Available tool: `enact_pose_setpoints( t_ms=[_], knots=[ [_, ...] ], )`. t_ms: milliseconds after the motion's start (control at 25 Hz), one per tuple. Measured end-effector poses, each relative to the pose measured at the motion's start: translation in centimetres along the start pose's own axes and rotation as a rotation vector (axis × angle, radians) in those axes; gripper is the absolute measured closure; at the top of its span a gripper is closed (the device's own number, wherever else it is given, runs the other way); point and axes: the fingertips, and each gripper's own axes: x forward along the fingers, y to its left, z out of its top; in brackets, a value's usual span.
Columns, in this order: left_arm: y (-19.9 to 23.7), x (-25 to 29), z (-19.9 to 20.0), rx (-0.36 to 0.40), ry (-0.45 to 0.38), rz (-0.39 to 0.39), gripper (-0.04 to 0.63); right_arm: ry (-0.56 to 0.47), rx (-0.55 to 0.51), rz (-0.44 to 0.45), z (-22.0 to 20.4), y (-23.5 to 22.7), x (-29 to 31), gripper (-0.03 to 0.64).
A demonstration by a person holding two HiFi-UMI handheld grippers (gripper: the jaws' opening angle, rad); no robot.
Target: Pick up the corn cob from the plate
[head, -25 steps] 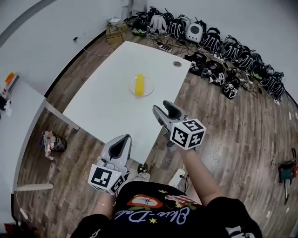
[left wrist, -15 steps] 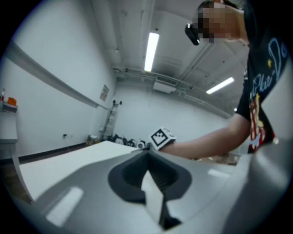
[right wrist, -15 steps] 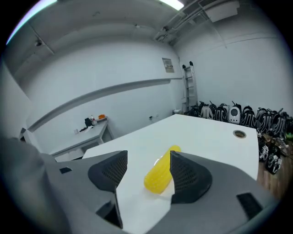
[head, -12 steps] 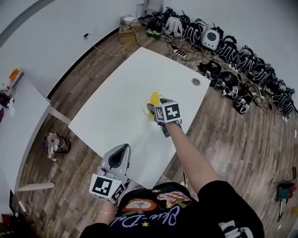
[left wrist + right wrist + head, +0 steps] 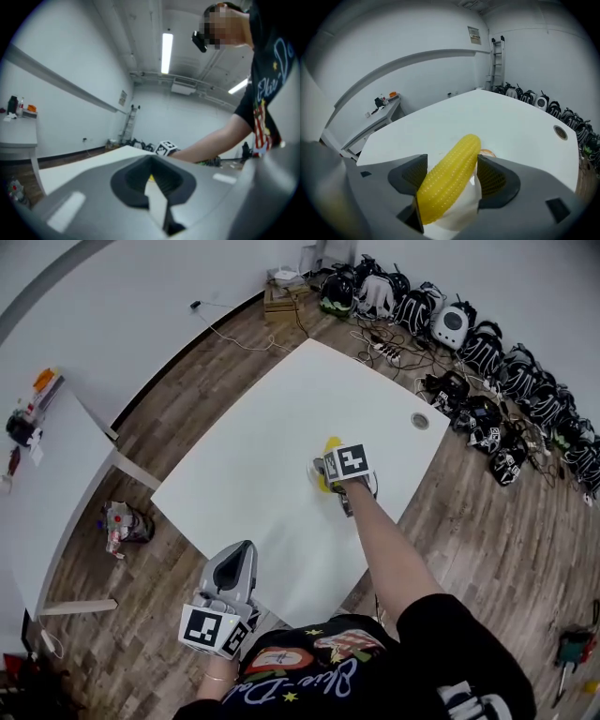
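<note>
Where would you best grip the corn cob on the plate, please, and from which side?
Grip the corn cob mid-length, across its narrow width, from above, as the right gripper straddles it: it lies on the plate, long and round, both flanks exposed.

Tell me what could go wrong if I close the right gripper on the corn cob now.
1. The corn cob lies at a slant between the right gripper's open jaws, so closing may twist it or squeeze it out rather than clamp it.
2. The plate sits just beneath the jaws, so they might catch it and drag it across the table.
</note>
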Motion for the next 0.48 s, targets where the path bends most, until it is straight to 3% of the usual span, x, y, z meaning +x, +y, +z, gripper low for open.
enact_pose_setpoints(
  t_ms=[200, 480],
  knots=[
    [0.3, 0.6, -0.1, -0.016, 0.003, -0.013, 0.598, 0.028, 0.176, 0.039, -0.6, 0.2, 1.1, 0.314],
    [0.4, 0.0, 0.1, -0.018, -0.012, 0.0, 0.598, -0.048, 0.165, 0.074, -0.7, 0.7, 0.6, 0.328]
  ],
)
